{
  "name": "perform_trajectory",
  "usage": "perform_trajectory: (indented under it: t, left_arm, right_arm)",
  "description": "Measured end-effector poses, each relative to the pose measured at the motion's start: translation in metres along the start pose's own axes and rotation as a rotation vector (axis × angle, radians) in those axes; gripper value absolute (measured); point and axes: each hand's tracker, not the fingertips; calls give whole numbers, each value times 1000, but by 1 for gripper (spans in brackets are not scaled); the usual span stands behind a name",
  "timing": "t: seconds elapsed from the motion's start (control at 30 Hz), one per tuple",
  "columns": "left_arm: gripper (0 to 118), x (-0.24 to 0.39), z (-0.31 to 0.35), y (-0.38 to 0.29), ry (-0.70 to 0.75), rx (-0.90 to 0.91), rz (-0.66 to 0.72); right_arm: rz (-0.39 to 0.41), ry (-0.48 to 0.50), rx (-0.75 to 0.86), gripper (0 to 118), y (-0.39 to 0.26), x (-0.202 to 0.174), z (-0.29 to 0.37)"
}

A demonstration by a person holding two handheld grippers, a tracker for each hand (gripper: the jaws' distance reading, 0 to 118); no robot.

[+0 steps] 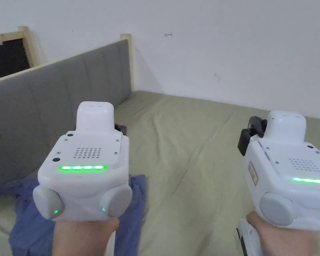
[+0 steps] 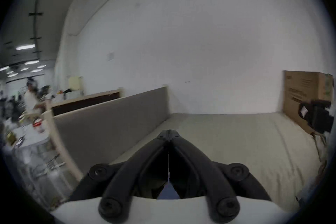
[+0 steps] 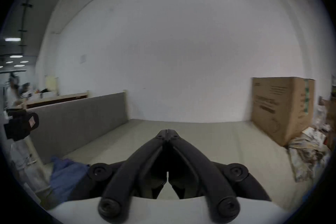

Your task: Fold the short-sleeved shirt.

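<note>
Above the bed (image 1: 196, 160), both grippers' fingers (image 2: 169, 134) (image 3: 168, 134) meet empty; blue shirt (image 1: 26, 213) lies crumpled.

Shirt (image 1: 26, 216) crumpled on the bed (image 1: 196, 160) at my left, headboard (image 1: 56, 110) behind it, my left gripper (image 2: 169, 134) above it, box (image 3: 280, 109) far right.

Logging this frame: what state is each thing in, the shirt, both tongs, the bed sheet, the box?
Blue shirt: crumpled in a heap on the bed, unfolded, not gripped.
Left tongs: shut, empty, held up above the bed.
Right tongs: shut, empty, held up above the bed.
Bed sheet: spread over the mattress, lightly creased.
Cardboard box: closed, standing upright at the bed's far right edge.
</note>
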Motion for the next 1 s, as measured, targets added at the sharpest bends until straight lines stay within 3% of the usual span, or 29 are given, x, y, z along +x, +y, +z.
perform_trajectory:
  t: [0.17,0.3,0.4,0.47,0.57,0.7,0.73,0.77,0.8,0.83,0.93,1.0]
  left_arm:
    - [0,-61,-1,-12,97,-65,43]
    - [0,-71,-10,-21,162,-120,9]
    - [0,-74,-46,-39,-23,-365,-11]
    - [0,-67,-78,-64,-28,-590,-53]
    - [0,-70,-124,-119,-188,-854,69]
    - [3,-67,-170,-177,-160,-1093,117]
    - [17,-64,-179,-189,-167,-1106,98]
    - [46,-62,-182,-196,-171,-1121,90]
    - [99,-59,-189,-207,-171,-1133,89]
    - [117,-56,-194,-216,-186,-1134,103]
    - [118,-42,-204,-240,-207,-1201,119]
    - [118,-29,-206,-258,-161,-1190,37]
  right_arm:
    - [10,203,-14,0,-5,-72,-11]
    - [85,251,-2,0,-7,-96,-12]
    - [110,304,-73,0,-12,-99,-16]
    - [129,305,-134,0,-20,-98,-21]
    - [116,308,-219,0,-38,-88,-30]
    - [100,277,-311,0,-59,-73,-39]
    - [99,276,-332,0,-65,-69,-41]
    - [102,275,-345,0,-68,-66,-42]
    - [111,273,-357,0,-71,-62,-42]
    - [122,271,-364,0,-75,-59,-42]
    - [156,260,-378,0,-83,-52,-43]
    - [166,258,-388,0,-86,-49,-45]
